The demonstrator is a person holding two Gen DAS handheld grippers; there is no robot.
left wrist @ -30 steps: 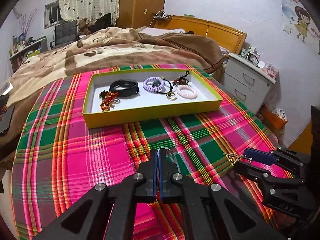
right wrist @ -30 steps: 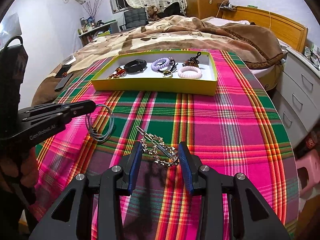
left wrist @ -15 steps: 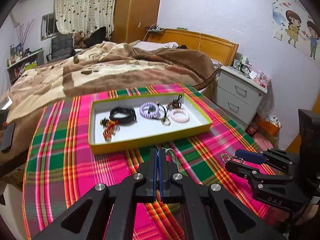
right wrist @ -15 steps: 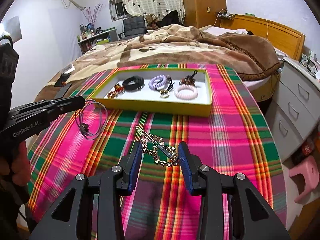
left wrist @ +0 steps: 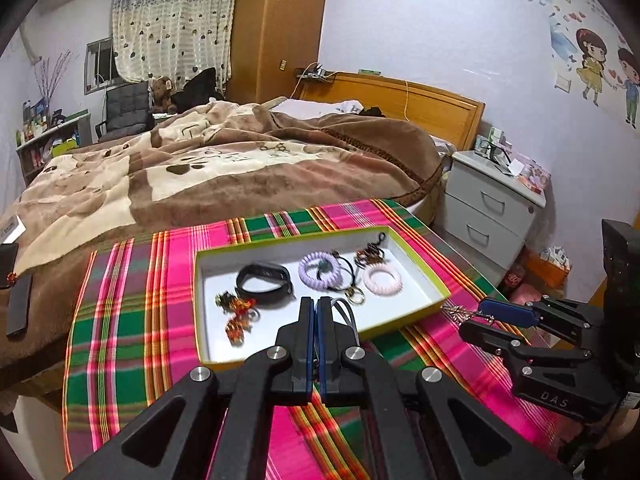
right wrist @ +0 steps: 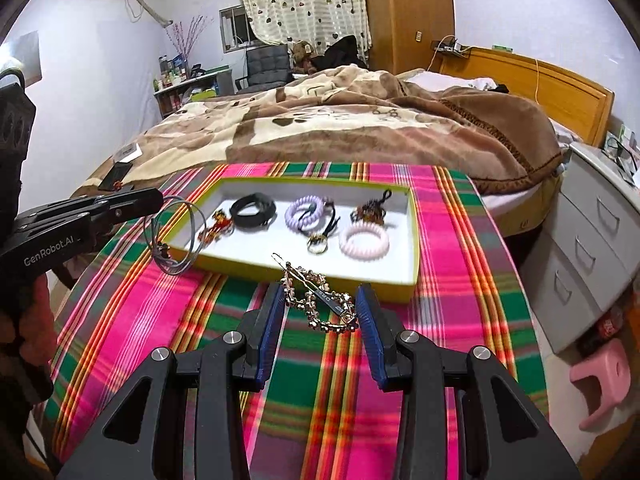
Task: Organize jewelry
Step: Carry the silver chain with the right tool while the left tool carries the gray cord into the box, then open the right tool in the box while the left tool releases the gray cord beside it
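A yellow-rimmed white tray lies on the plaid tablecloth and holds a black band, a purple coil tie, a pink coil tie, a gold ring and beaded charms. My right gripper is shut on a gold beaded hair clip and holds it above the cloth just before the tray's near wall. My left gripper is shut on a thin grey cord loop, hanging over the tray's left corner. The tray also shows in the left wrist view.
A bed with a brown blanket lies behind the table. A grey nightstand stands at the right and a pink stool beside it on the floor. A black phone lies on the bed at the left.
Both grippers have risen and moved toward the tray, each still holding its item. The cord loop now hangs over the tray's left corner and the hair clip is near the tray's front wall.
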